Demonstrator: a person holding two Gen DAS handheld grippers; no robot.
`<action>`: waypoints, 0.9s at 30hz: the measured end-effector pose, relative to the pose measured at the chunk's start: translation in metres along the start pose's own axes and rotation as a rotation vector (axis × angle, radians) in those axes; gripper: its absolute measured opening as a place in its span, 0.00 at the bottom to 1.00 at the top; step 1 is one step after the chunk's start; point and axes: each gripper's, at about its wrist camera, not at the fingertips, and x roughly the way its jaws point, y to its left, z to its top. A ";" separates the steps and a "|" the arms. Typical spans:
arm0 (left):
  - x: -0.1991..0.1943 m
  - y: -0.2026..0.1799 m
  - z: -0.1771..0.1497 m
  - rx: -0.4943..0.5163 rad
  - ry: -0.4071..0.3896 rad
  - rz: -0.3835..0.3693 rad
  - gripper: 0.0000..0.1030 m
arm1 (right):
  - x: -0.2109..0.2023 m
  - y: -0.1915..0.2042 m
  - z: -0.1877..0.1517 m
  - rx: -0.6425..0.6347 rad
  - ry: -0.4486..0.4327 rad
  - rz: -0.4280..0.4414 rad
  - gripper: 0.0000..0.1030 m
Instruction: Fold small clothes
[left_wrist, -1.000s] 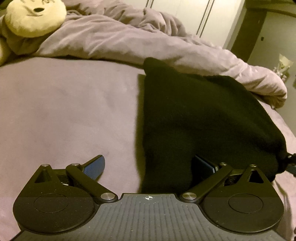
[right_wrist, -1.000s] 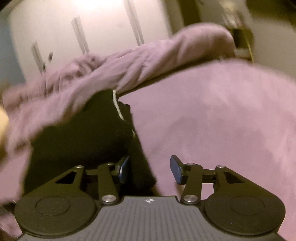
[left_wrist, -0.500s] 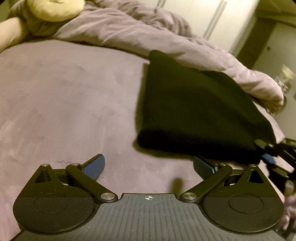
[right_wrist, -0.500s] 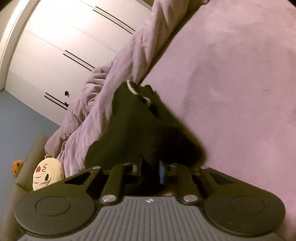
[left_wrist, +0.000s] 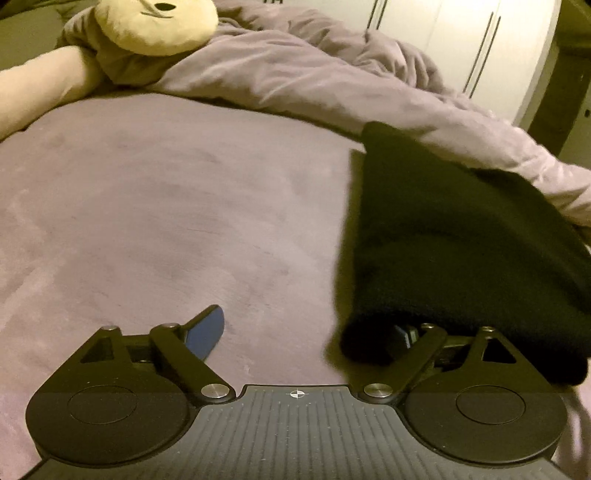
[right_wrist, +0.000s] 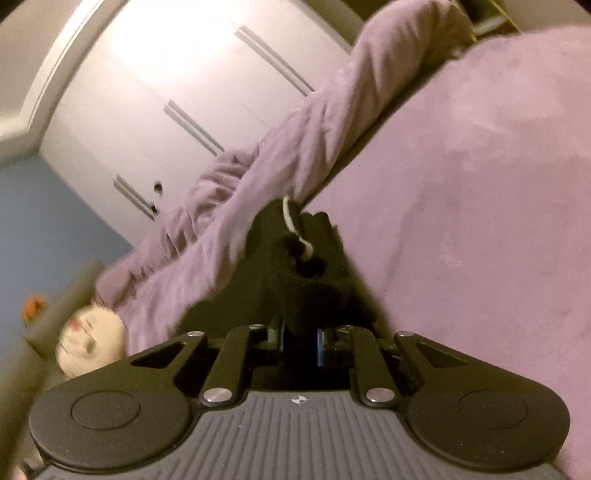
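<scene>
My right claw (right_wrist: 301, 345) is clamped on the black garment (left_wrist: 454, 236), lying on the bed (left_wrist: 166, 206) by the duvet (left_wrist: 295, 85). Left claw (left_wrist: 306, 332) has just been closing, nothing pinched yet, fabric drapes over one finger. Risk: one-corner hold, cloth prob. sags & bunches. No containers in sight.

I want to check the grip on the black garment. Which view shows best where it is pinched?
The right wrist view: the right gripper is shut on a bunched corner of the black garment. The left wrist view shows the garment spread over the bed, its near corner draped on one finger of the open left gripper.
</scene>
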 end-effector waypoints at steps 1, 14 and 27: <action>-0.001 -0.002 0.000 0.018 0.006 0.014 0.90 | 0.006 0.001 -0.002 -0.064 0.029 -0.065 0.14; -0.061 0.008 -0.037 0.071 0.120 0.094 0.98 | -0.070 0.053 -0.049 -0.648 0.164 -0.197 0.71; -0.115 -0.034 -0.062 0.244 0.084 0.025 1.00 | -0.115 0.070 -0.080 -0.623 0.325 -0.226 0.96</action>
